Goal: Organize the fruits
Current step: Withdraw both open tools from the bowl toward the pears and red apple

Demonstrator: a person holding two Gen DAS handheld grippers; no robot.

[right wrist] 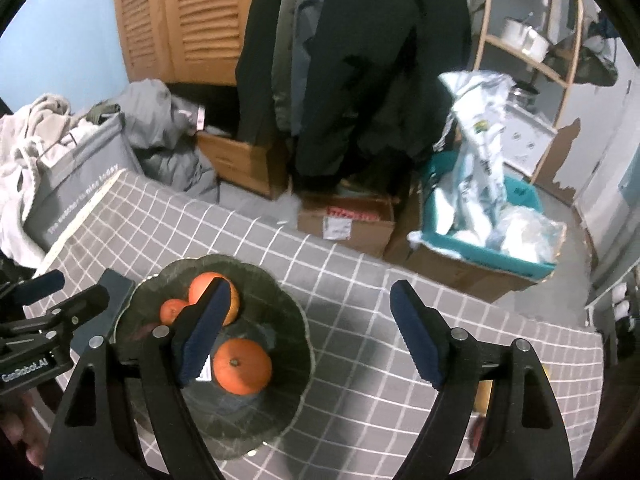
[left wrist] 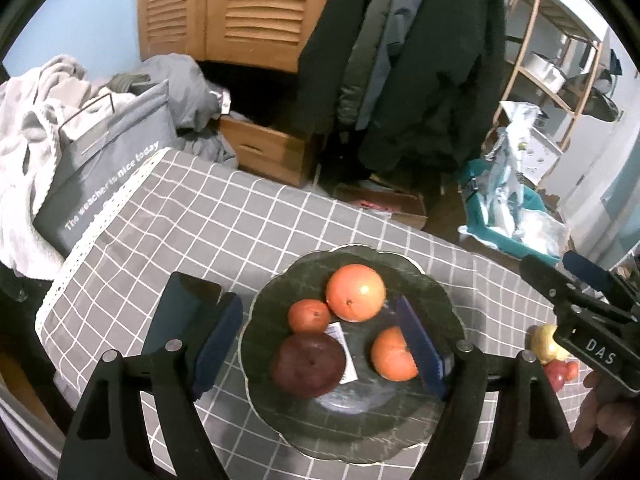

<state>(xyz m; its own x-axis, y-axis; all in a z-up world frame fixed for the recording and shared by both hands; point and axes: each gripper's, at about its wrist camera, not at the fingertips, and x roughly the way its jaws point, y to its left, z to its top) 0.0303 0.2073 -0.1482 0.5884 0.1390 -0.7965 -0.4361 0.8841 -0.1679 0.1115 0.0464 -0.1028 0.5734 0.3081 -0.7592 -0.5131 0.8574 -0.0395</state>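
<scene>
Checked tablecloth (left wrist: 200,216), fruit plate (left wrist: 360,432) below left claw (left wrist: 320,344) (empty).

Left hand-held gripper (left wrist: 320,344): matte black plastic frame, two angled arms with triangular cut-outs; round silver pins at arm joints; fingers (left wrist: 218,344) faced with dark blue ribbed pads; white "GenRobot.AI" lettering on body in right wrist view; right hand-held gripper (right wrist: 316,340): same black frame, silver pins, blue serrated pads; small screws and white "DAS" lettering on side in left wrist view
</scene>
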